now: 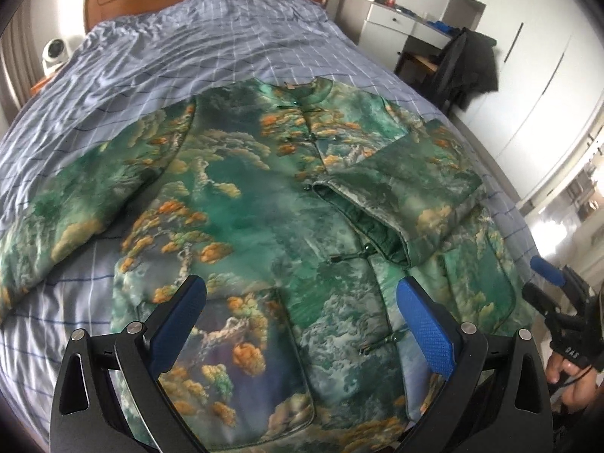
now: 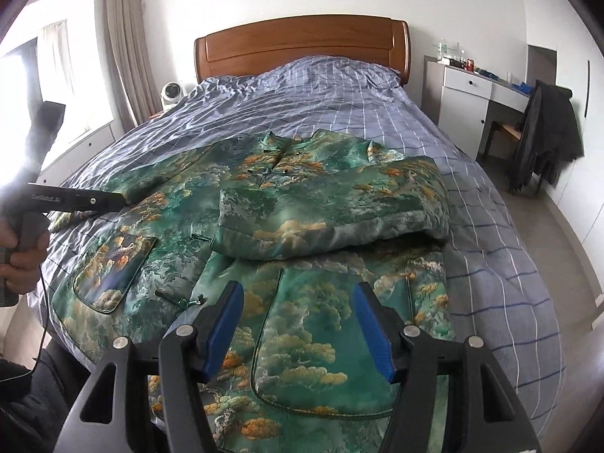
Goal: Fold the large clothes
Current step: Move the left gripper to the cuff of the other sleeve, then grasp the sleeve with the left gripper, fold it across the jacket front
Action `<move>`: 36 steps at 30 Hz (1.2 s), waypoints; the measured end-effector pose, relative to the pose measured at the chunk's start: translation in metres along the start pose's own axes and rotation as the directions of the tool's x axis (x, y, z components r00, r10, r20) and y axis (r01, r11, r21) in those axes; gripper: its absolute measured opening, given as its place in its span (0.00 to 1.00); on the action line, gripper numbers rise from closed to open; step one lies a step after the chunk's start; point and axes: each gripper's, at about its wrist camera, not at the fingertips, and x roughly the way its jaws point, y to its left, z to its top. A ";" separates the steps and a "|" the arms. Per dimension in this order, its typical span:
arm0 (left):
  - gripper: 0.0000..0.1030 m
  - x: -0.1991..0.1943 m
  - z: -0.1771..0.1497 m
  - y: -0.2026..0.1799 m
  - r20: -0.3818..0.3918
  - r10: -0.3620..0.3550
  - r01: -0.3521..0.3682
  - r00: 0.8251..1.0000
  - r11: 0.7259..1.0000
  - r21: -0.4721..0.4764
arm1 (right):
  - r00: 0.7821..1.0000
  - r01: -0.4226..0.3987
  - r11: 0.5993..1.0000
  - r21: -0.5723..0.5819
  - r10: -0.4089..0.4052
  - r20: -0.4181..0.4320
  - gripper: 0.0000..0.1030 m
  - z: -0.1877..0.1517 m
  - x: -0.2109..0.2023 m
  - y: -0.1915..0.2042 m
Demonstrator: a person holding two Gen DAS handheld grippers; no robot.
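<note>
A green printed jacket (image 2: pixel 264 226) lies flat on the checked bed (image 2: pixel 490 204), one sleeve (image 2: pixel 332 211) folded across its chest, its hem cut off behind both hand-held grippers, left (image 1: pixel 302 302) and right (image 2: pixel 298 313), which hover open and empty above it.

One printed green jacket (image 2: pixel 287 226) on one bed (image 2: pixel 490 226). Two patch pockets (image 2: pixel 113 268) on the jacket front. One sleeve (image 2: pixel 332 207) folded across the chest, one sleeve (image 1: pixel 75 196) spread out. Two tools: left tool (image 1: pixel 302 302), right tool (image 2: pixel 298 302). One wooden headboard (image 2: pixel 302 49). One small white fan (image 2: pixel 171 92). One dark coat (image 2: pixel 547 132) over a chair.
</note>
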 end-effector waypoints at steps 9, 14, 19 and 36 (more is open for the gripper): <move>0.98 0.035 0.067 0.045 -0.027 -0.313 0.297 0.949 0.922 -0.249 | 0.999 0.020 0.999 0.049 -0.021 0.027 0.60 -0.002 -0.014 -0.011; 0.94 0.099 0.064 0.001 -0.163 -0.446 0.381 0.880 0.868 -0.318 | 1.000 0.023 0.998 0.057 -0.024 0.020 0.60 -0.005 -0.016 -0.012; 0.74 0.140 0.060 -0.040 -0.244 -0.414 0.330 0.877 0.888 -0.321 | 1.000 0.018 0.998 0.058 -0.019 0.017 0.60 -0.009 -0.021 -0.008; 0.05 0.118 0.155 -0.040 -0.123 -0.167 0.146 0.978 0.975 -0.167 | 0.998 0.050 0.993 0.107 -0.052 0.022 0.60 -0.017 -0.027 -0.025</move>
